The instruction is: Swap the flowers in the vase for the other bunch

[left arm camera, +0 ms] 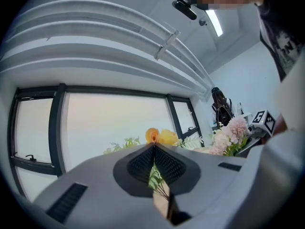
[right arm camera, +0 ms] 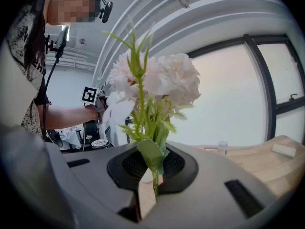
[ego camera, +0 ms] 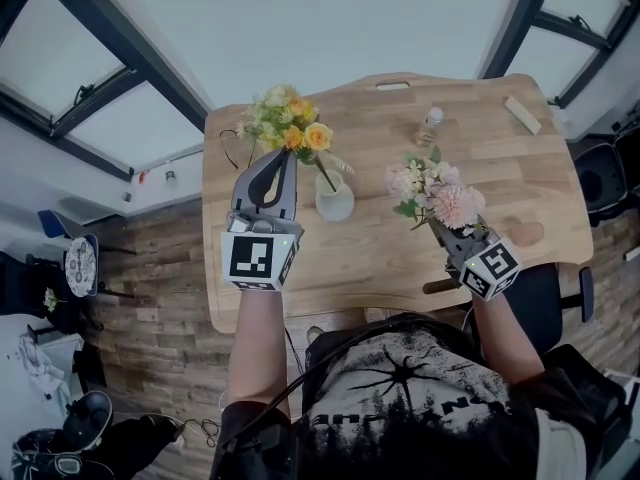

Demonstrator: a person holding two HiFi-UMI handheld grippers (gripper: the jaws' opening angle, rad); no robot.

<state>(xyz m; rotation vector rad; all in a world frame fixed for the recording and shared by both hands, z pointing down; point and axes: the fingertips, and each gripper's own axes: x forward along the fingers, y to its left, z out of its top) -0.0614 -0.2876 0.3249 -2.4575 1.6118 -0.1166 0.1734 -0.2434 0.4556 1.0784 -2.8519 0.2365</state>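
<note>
We are standing over a pale wooden worktop (ego camera: pixel 520 198) set before big dark-framed windows (ego camera: pixel 95 118), with plank flooring (ego camera: pixel 160 268) showing past its left edge.

Our left gripper (left arm camera: pixel 153 156) is pinching the thin green stems of the yellow and orange bunch (ego camera: pixel 288 123). Its jaws are sitting closed on them, the ribbed pads almost meeting, and the blooms are standing just past the tips. In the head view this gripper is pointing away from us over the left half of the worktop, with its marker cube (ego camera: pixel 258 258) nearest our wrist. A dark stem (ego camera: pixel 326 173) is slanting from below the blooms down to the mouth of the vase (ego camera: pixel 336 203). Whether its end is inside the vase we cannot tell. The vase, small, round and pale, is standing upright on the worktop just right of the left gripper's jaws, between the two grippers.

Our right gripper (right arm camera: pixel 152 162) is gripping the pink bunch (right arm camera: pixel 157 82) low on its stems. Its jaws are closed narrowly on them, with a broad green leaf (right arm camera: pixel 150 154) lying over the pads. The pale pink heads and leafy sprigs are rising above the jaws. In the head view that bunch is hanging over the right half of the worktop, to the right of the vase and clear of it. Beyond it, toward the far edge, a small clear bottle (ego camera: pixel 431 120) is standing, and a pale block (ego camera: pixel 522 114) is lying near the far right corner.
</note>
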